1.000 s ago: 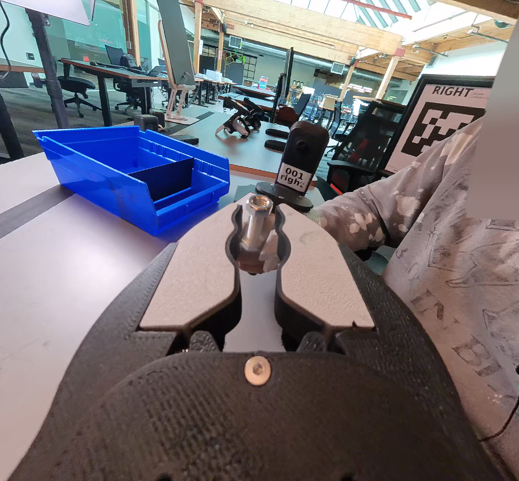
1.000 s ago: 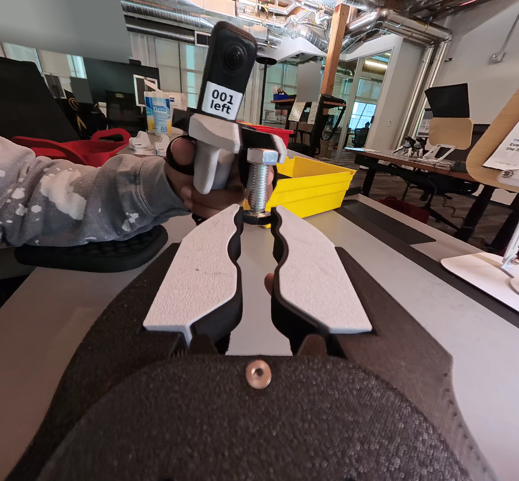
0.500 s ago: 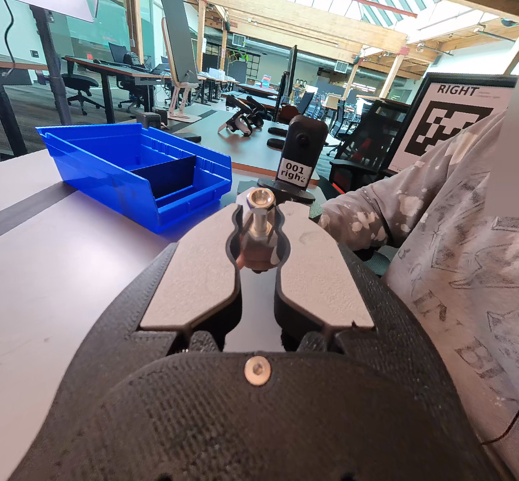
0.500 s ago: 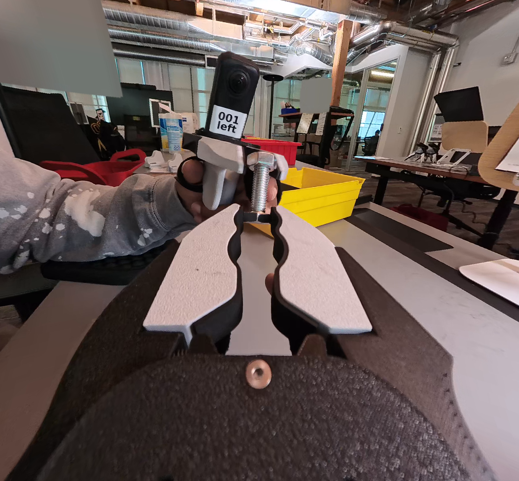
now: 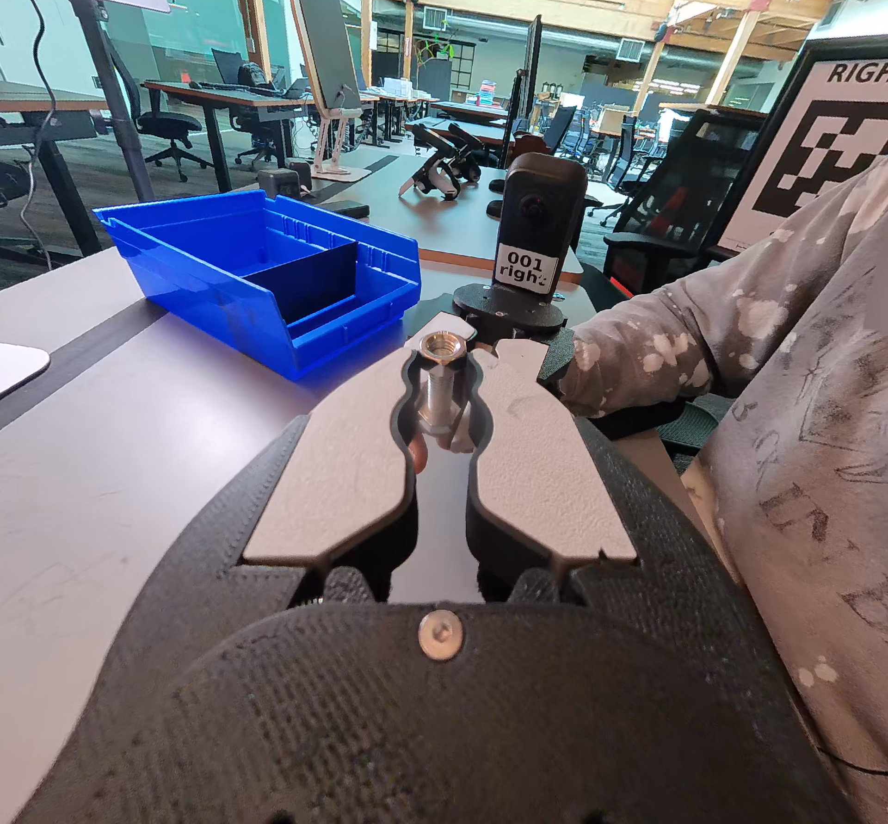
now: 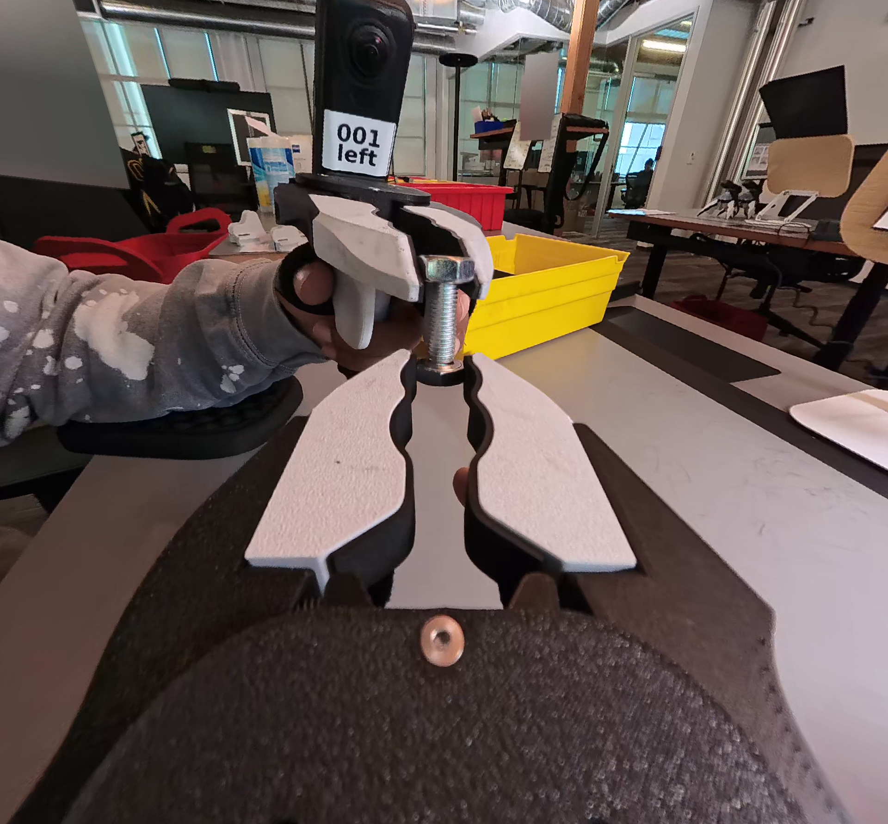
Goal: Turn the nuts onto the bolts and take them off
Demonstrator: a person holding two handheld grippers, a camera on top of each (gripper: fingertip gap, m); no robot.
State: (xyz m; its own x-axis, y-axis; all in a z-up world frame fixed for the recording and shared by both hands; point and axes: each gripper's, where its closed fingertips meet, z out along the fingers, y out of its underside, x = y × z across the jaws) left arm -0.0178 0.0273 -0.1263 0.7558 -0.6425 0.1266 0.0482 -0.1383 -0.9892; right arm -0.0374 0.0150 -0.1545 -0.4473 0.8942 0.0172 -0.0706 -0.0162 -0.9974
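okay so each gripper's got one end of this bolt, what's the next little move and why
Probably twist the right hand-held gripper around the bolt. Its tips clamp the nut at the very thread end, while the left hand-held gripper pins the bolt's head.

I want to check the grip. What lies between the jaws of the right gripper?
In the right wrist view, the right gripper holds the dark hex nut between its jaws, at the threaded end of the silver steel bolt.

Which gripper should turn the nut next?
Right. The right gripper is shut on the nut at the shank's tip, while the left gripper clamps the bolt head.
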